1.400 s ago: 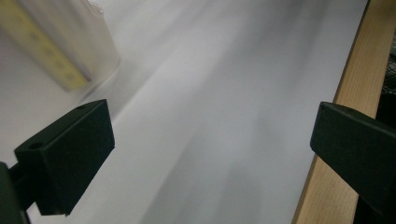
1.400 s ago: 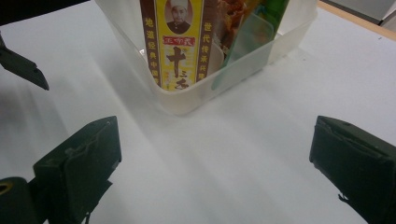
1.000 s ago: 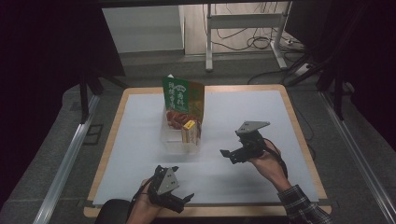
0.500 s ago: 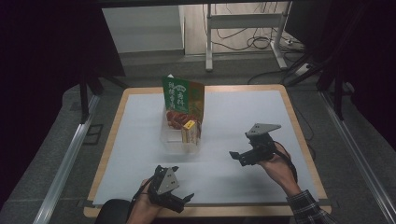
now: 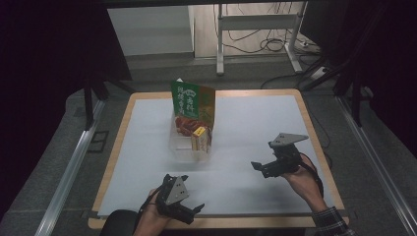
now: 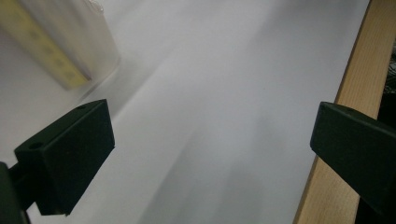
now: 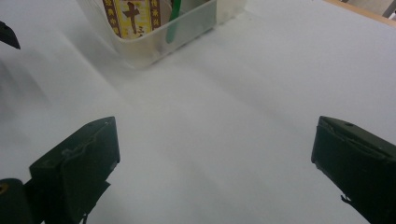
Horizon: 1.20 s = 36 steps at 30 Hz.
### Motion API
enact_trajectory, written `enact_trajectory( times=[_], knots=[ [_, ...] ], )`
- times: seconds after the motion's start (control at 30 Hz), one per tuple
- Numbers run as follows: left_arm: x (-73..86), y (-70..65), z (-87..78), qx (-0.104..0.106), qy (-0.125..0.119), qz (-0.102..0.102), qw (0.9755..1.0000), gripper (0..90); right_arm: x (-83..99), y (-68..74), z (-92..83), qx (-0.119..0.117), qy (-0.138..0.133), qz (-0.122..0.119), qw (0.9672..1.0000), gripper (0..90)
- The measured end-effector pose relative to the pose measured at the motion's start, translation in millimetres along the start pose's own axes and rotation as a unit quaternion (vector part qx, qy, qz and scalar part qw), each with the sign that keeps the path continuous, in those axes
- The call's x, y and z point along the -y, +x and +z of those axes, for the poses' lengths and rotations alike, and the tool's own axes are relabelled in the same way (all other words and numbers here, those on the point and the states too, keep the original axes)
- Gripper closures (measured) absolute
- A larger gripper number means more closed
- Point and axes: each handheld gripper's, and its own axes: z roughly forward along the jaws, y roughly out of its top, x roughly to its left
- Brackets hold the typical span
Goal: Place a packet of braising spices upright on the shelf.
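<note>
Near the middle of the table (image 5: 147,147), toward its far side, a clear plastic bin (image 5: 189,145) holds a tall green packet (image 5: 193,101), a red snack pack (image 5: 187,124) and a small yellow carton (image 5: 200,138) standing at its near end. Both grippers sit well apart from it, so the step in hand looks like a pause between placements or the close of the packing, with nothing carried. The right gripper (image 5: 265,167) hovers over the right half of the white mat, its hand (image 5: 305,179) coming in from the near right corner and its fingers (image 7: 74,163) spread wide and empty, pointed toward the bin's near wall. The left gripper (image 5: 189,211) rests low at the near edge, tilted to the right along the wooden rim, its fingers (image 6: 65,154) likewise released around nothing. If more work on the bin is due, the next move probably calls for a forward reach from the right hand, keeping the fingers clear of the carton's top so it is not tipped.
</note>
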Motion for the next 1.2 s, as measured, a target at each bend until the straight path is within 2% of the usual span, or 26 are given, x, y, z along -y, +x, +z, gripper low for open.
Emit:
enact_trajectory(
  times=[0.23, 0.7, 1.2],
  knots=[
    [0.1, 0.1, 0.1, 0.000, 0.000, 0.000, 1.0000, 0.0, 8.4, -2.4, -5.4, 0.010, 0.003, -0.003, 0.9999, 1.0],
    [0.1, -0.5, 0.5, 0.002, 0.002, 0.002, 1.0000, 0.0, 21.3, -4.3, -9.4, 0.015, 0.006, -0.008, 0.9998, 1.0],
    [0.3, 0.2, -0.2, 0.001, 0.001, 0.001, 1.0000, 0.0, 36.9, -9.6, -18.5, 0.024, 0.006, 0.006, 0.9997, 1.0]
  ],
)
